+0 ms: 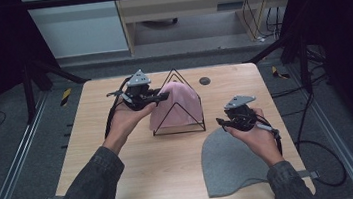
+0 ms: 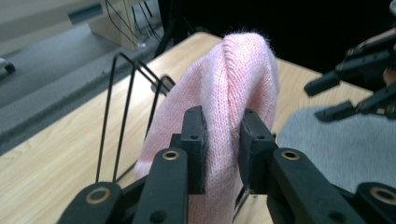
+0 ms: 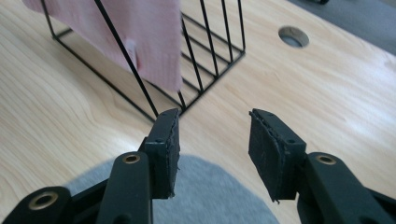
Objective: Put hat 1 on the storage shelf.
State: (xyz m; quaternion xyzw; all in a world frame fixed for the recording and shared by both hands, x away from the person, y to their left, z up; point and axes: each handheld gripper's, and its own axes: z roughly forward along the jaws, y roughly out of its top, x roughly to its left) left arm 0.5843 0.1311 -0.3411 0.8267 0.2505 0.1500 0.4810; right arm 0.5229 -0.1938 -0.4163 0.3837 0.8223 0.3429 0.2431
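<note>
A pink knitted hat hangs over a black wire rack at the middle of the wooden table. My left gripper is at the hat's left side. In the left gripper view its pads pinch a fold of the pink hat. A grey hat lies flat at the front right. My right gripper hovers at the grey hat's top edge. In the right gripper view it stands open with nothing between its pads, above the grey hat.
A round hole in the table sits behind the rack to the right. The rack's wires stand just ahead of my right gripper. Dark frame rails run along both sides of the table, and cables lie on the floor to the right.
</note>
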